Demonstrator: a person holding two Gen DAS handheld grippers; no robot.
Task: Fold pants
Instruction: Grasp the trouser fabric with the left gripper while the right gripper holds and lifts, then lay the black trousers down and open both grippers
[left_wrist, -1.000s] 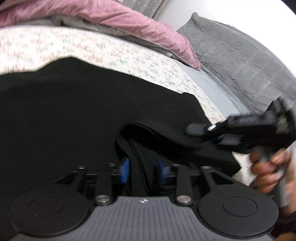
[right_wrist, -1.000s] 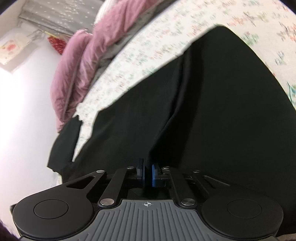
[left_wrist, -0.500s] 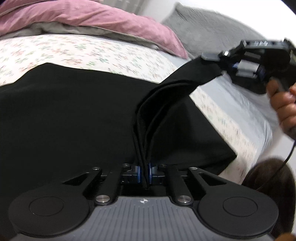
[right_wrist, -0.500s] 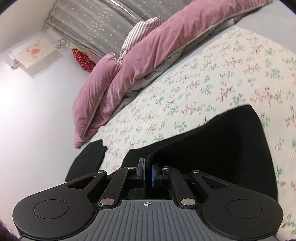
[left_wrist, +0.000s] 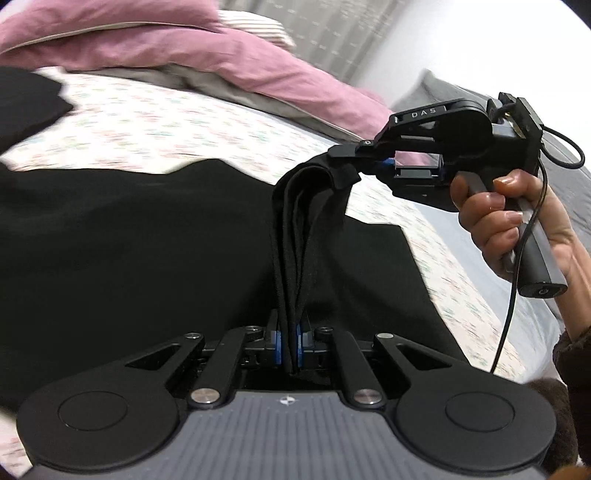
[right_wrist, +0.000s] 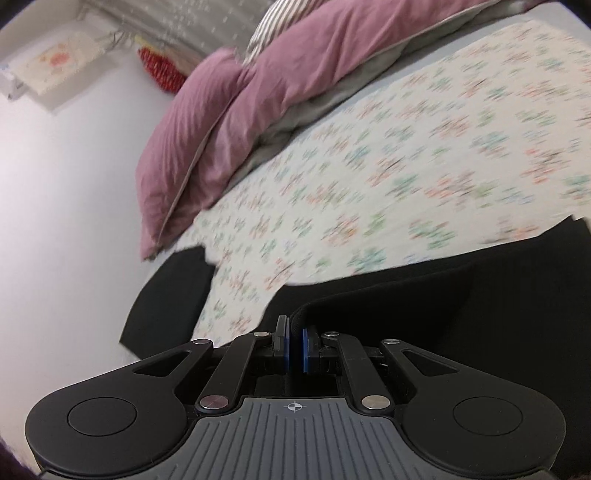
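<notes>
Black pants (left_wrist: 129, 251) lie spread over a flowered bedsheet (left_wrist: 155, 122). My left gripper (left_wrist: 290, 347) is shut on a bunched, layered edge of the pants. That edge runs up as a taut band to my right gripper (left_wrist: 360, 164), held in a hand (left_wrist: 495, 218) at the upper right and shut on the other end. In the right wrist view the right gripper (right_wrist: 294, 349) pinches a fold of the pants (right_wrist: 461, 317), lifted above the sheet (right_wrist: 406, 166).
A pink duvet (left_wrist: 229, 62) with a grey underside and a striped pillow (right_wrist: 273, 26) lie at the bed's far end. Another black cloth (right_wrist: 170, 306) hangs at the bed's left edge beside the white wall (right_wrist: 66, 206). A grey quilt (left_wrist: 569, 177) lies right.
The left gripper closed on the pants edge. Both grippers then lifted the edge off the bed, and the right one swung up and away, pulling the band taut.
</notes>
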